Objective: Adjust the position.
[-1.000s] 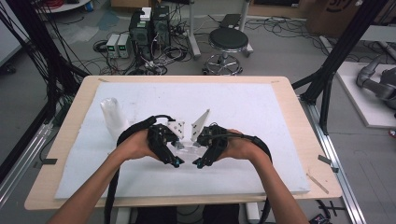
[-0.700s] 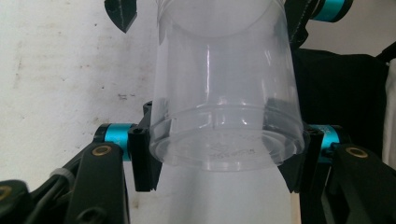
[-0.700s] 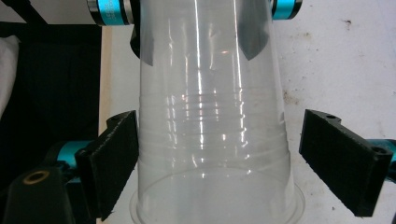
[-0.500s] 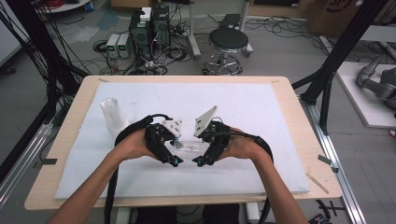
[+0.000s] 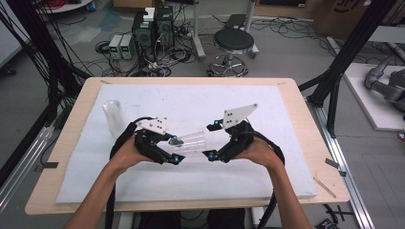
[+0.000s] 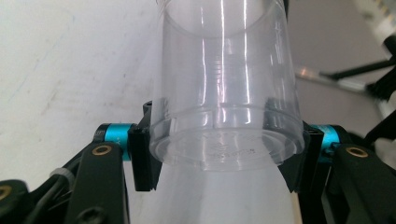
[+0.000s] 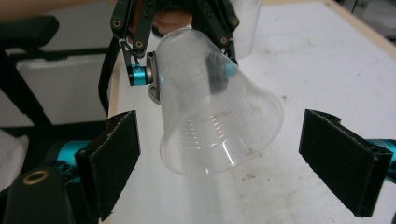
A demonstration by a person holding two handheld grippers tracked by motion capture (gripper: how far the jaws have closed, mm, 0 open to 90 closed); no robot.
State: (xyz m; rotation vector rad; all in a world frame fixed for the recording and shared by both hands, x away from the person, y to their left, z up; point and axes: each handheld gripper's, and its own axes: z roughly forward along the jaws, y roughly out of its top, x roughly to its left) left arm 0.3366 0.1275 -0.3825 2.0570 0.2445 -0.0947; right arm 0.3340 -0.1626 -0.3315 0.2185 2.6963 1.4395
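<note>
Your left hand-held gripper (image 5: pixel 175 150) has the clear plastic cup (image 5: pixel 193 141) clamped at its base, holding it on its side above the middle of the worktop (image 5: pixel 286 95), nearer the front edge. Since a moment ago your right hand-held gripper (image 7: pixel 219 161) has drawn back and spread wide, its pads clear of the rim. The cup now hangs from the left alone, so the separation looks done; a second cup (image 5: pixel 112 114) stands near the left edge.

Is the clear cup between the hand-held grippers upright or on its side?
On its side: the clear cup lies sideways, base clamped in the left hand-held gripper, mouth toward the right one.
</note>
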